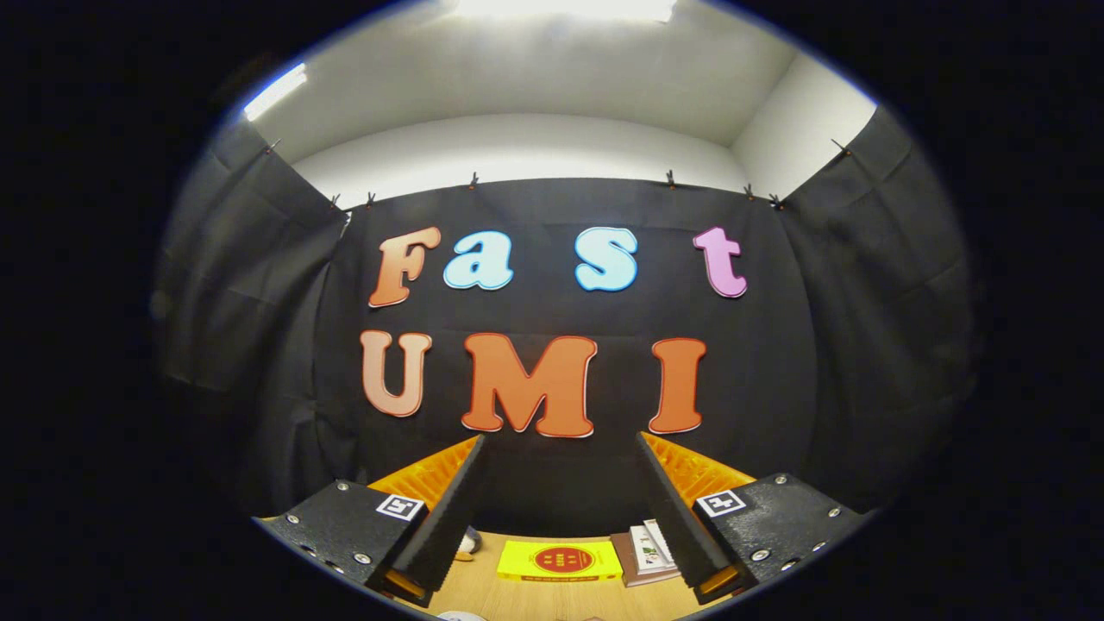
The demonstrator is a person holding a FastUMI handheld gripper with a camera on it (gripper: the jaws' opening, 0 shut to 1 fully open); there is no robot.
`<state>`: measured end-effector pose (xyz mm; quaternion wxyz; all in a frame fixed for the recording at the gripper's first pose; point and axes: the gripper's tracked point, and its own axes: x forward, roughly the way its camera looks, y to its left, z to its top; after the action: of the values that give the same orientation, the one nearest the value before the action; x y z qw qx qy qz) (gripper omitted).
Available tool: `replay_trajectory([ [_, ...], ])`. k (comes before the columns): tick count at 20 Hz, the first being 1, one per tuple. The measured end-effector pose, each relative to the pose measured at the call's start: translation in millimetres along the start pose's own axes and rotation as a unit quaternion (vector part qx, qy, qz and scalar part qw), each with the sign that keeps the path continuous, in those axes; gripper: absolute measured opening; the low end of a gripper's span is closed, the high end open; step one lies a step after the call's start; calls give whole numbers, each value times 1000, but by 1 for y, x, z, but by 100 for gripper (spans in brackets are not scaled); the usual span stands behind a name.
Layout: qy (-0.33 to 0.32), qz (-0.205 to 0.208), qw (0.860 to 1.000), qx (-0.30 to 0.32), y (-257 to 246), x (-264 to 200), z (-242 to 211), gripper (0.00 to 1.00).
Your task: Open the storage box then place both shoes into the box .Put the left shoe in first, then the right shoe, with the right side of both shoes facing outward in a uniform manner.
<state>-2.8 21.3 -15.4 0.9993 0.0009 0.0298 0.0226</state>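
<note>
Black-draped booth under a white ceiling, with a light wooden bench (552, 595) at the bottom of the gripper view.
The hand-held gripper (562, 448) is released, its two fingers spread wide and raised toward the far cloth wall, grasping nothing. Between the fingers on the bench lies a flat yellow box with a red round mark (559, 561); just right of it sits a small stack of booklets (647, 552). A small grey-white object (469, 542), possibly a shoe tip, peeks beside the left finger.

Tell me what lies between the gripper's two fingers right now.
Nothing held: the gripper is open. Beyond the gap, a yellow box lies on the wooden table.
</note>
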Motion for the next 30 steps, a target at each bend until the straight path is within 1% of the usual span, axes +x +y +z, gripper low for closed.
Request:
replay_trajectory([
  [2, 4, 34, 999, -13, 20, -3, -5, 99],
  [4, 9, 59, 998, -20, 37, -5, -13, 99],
  [8, 35, 103, 994, 2, 70, -9, -37, 99],
  [11, 81, 151, 985, 36, 101, -15, -69, 99],
  [15, 146, 199, 968, 48, 138, -25, -119, 99],
  [18, 206, 244, 945, 64, 171, -41, -161, 99],
  [22, 284, 293, 909, 87, 206, -69, -208, 99],
  [26, 355, 328, 866, 130, 236, -94, -247, 98],
  [30, 424, 345, 817, 182, 259, -117, -279, 97],
])
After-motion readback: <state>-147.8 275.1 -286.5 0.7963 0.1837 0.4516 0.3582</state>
